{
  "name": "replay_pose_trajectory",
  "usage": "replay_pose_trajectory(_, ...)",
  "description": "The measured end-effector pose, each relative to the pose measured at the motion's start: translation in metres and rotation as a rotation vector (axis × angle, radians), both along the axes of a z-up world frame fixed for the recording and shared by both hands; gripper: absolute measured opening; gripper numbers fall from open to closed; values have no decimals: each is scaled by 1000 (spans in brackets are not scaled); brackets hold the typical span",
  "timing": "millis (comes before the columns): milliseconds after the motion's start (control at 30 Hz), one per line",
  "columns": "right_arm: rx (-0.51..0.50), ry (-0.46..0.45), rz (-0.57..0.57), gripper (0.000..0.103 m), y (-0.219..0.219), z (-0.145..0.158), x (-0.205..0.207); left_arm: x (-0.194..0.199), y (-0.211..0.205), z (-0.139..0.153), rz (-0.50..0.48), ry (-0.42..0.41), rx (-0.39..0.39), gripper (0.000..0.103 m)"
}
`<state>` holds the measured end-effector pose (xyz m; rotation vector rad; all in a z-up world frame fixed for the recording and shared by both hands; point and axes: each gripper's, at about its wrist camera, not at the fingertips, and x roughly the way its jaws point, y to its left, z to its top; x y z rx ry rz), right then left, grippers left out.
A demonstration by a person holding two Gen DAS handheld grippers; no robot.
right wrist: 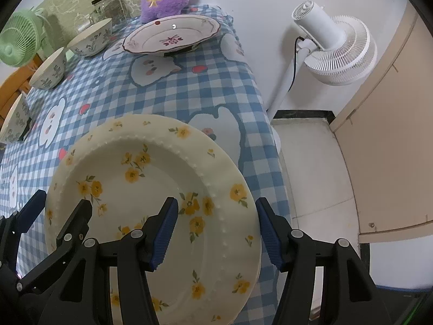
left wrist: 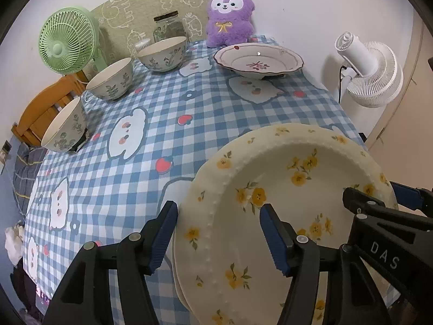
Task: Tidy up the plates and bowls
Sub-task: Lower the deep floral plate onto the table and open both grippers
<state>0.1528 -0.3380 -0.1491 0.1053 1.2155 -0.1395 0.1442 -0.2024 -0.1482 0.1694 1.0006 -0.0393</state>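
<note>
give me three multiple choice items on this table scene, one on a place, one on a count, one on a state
1. Where does the purple plush toy sit?
A. at the table's far edge, behind the red-flowered plate
B. inside a bowl
C. on the floor

2. How many bowls with leaf patterns stand on the tablecloth?
A. one
B. three
C. five

3. How do both grippers stand at the yellow-flowered plate?
A. jaws straddling its rim with a gap
B. shut far from it
C. each gripping a bowl

Answers: 1 A, the plush sits by the wall behind that plate. 2 B, three in a row along the left. 3 A, the left gripper and right gripper each bracket the rim.
</note>
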Motion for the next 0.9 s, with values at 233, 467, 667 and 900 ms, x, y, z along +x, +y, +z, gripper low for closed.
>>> replay_pose_trajectory(233, 52, 21, 0, 65, -4, -1, -7, -5, 4, -1, 13, 38, -21, 72)
replay_pose_trajectory(467, 48, -30, 16, 82, -8, 16, -9, -6, 11, 3, 53, 70, -68, 81)
replay_pose_trajectory(667, 52, -81, 51, 84, -4, 38, -11, -9, 14, 17, 62, 37, -78, 90)
replay_pose_trajectory(900, 48, -138, 62, 87, 5, 69, -18, -11, 17, 45, 48, -14, -99, 94)
